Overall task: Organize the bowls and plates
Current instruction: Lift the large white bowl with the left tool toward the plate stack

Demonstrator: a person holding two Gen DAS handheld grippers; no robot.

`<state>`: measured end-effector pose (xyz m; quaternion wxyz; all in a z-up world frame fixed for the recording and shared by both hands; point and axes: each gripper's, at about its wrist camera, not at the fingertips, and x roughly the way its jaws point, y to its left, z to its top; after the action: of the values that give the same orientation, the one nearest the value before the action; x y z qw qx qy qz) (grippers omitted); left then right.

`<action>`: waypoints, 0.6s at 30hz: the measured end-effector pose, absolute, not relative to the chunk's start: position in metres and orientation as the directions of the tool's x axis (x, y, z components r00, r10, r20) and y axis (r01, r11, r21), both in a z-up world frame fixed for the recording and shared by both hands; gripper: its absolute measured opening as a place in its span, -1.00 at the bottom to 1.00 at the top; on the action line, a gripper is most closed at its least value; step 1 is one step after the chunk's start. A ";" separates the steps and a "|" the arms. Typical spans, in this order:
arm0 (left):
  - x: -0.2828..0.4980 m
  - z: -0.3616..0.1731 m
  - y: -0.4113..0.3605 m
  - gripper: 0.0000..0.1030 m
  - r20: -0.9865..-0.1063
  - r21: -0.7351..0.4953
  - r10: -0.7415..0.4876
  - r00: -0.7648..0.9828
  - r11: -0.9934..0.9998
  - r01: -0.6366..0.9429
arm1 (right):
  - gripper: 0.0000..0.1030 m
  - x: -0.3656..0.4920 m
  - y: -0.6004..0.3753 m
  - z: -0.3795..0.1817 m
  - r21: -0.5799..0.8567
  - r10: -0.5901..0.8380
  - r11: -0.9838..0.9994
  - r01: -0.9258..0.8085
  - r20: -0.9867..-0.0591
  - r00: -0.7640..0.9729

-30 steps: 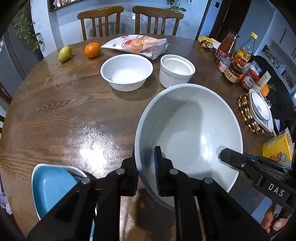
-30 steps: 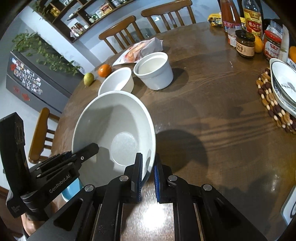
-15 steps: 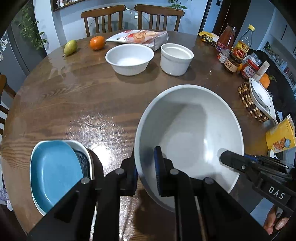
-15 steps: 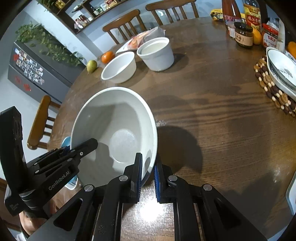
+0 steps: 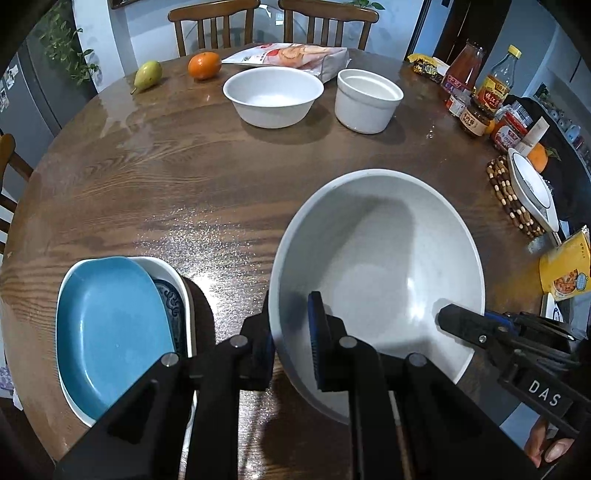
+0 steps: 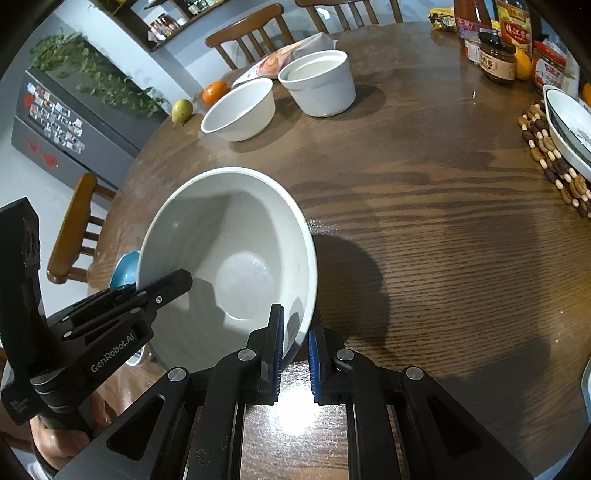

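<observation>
Both grippers hold one large white bowl [image 5: 384, 266] above the round wooden table [image 5: 184, 177]. My left gripper [image 5: 291, 317] is shut on its near left rim, one pad inside and one outside. My right gripper [image 6: 296, 332] is shut on the bowl's [image 6: 236, 236] opposite rim; it shows as a black arm [image 5: 491, 336] in the left wrist view. A blue plate [image 5: 107, 332] lies stacked on a white patterned plate [image 5: 173, 280] at the near left. Far back stand a white bowl [image 5: 273, 96] and a white ramekin [image 5: 367, 99].
A pear [image 5: 147, 74], an orange [image 5: 204, 65] and a snack bag [image 5: 295, 55] lie at the far edge. Sauce bottles and jars [image 5: 480, 96] crowd the right, beside a dish [image 5: 532, 188] on a beaded trivet [image 5: 506, 192]. Chairs [image 5: 214, 22] ring the table.
Both grippers have drawn back toward the near edge and sunk with the bowl. The far bowls have receded, and the blue plate stack has come fully into the left wrist view.
</observation>
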<state>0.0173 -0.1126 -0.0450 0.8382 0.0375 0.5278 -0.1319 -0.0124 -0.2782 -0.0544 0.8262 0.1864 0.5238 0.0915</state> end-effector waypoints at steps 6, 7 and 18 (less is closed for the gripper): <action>0.018 -0.047 -0.108 -0.74 -0.901 -0.074 -0.175 0.397 0.964 0.257 | -0.75 -0.012 -0.272 -0.057 0.398 0.346 0.917 0.039 -0.838 0.421; 0.019 -0.047 -0.107 -0.74 -0.902 -0.076 -0.175 0.395 0.964 0.254 | -0.75 -0.011 -0.271 -0.057 0.396 0.346 0.917 0.037 -0.840 0.419; 0.018 -0.051 -0.107 -0.72 -0.906 -0.076 -0.173 0.385 0.964 0.254 | -0.74 -0.009 -0.266 -0.061 0.376 0.333 0.926 0.031 -0.853 0.401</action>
<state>0.0180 -0.1072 -0.0510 0.8314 0.0373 0.5394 -0.1283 -0.0093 -0.2660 -0.0606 0.8197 0.1686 0.5396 0.0923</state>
